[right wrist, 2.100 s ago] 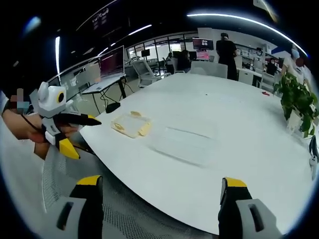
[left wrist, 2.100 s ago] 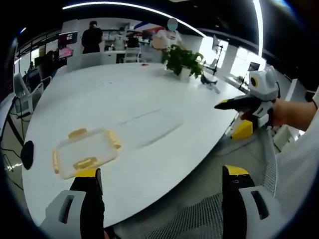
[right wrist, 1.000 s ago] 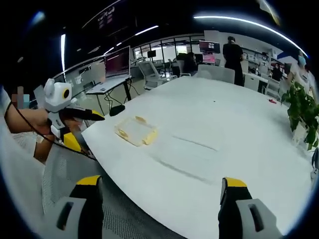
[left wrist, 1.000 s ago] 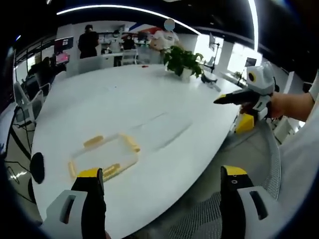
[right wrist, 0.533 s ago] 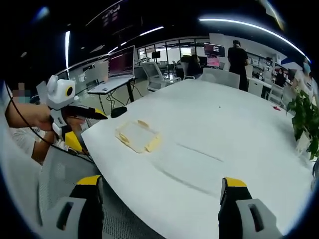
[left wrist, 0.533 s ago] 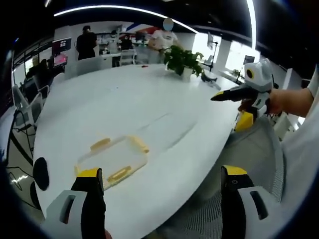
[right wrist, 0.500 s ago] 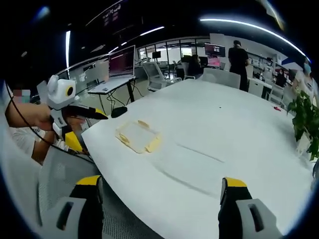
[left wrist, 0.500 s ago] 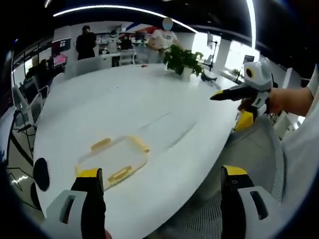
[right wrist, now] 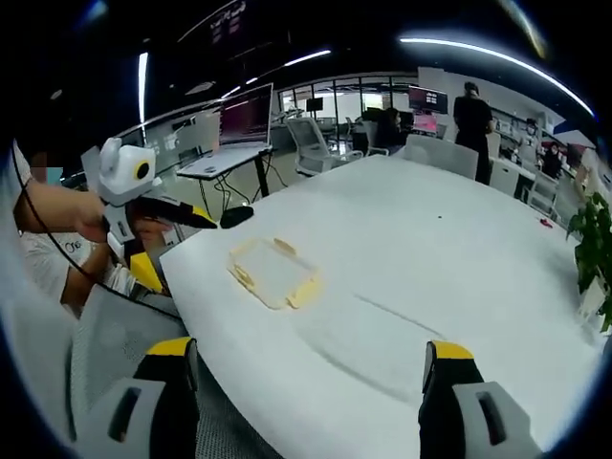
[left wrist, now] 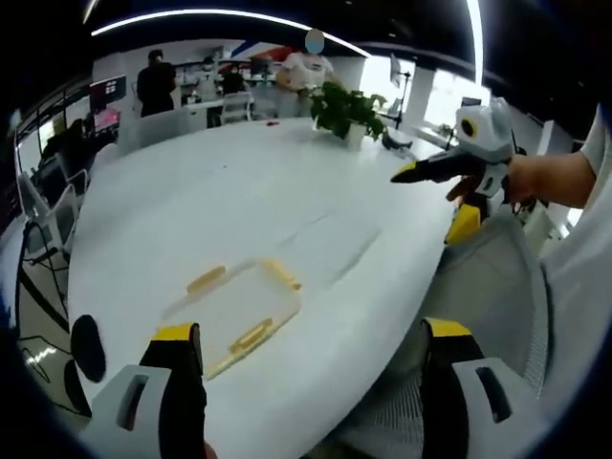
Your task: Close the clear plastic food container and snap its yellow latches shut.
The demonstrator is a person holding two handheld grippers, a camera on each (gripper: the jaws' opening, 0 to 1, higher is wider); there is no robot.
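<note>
A clear lid with yellow latches (left wrist: pixel 234 311) lies flat near the edge of the white table (left wrist: pixel 191 191). It sits just ahead of my left gripper (left wrist: pixel 311 368), whose jaws stand wide apart with nothing between them. Beside the lid rests a faint clear container (left wrist: pixel 330 247). My right gripper (left wrist: pixel 435 196) hovers off the table's edge, held in a hand, jaws apart. In the right gripper view the lid (right wrist: pixel 274 273) and the clear container (right wrist: pixel 368 335) lie ahead of my right gripper (right wrist: pixel 306 373), which is open and empty. My left gripper (right wrist: pixel 167 239) hangs beyond the table's corner.
A potted plant (left wrist: pixel 346 113) stands at the far side of the table. A grey mesh chair (left wrist: pixel 478 277) sits below the near edge. Several people stand at the back of the office. A desk with a monitor (right wrist: pixel 244 120) and office chairs lie beyond the table.
Both views have shifted with the hands, so the lid now sits closer to the middle of each view. Lid and container have not moved on the table. Both grippers stay open.
</note>
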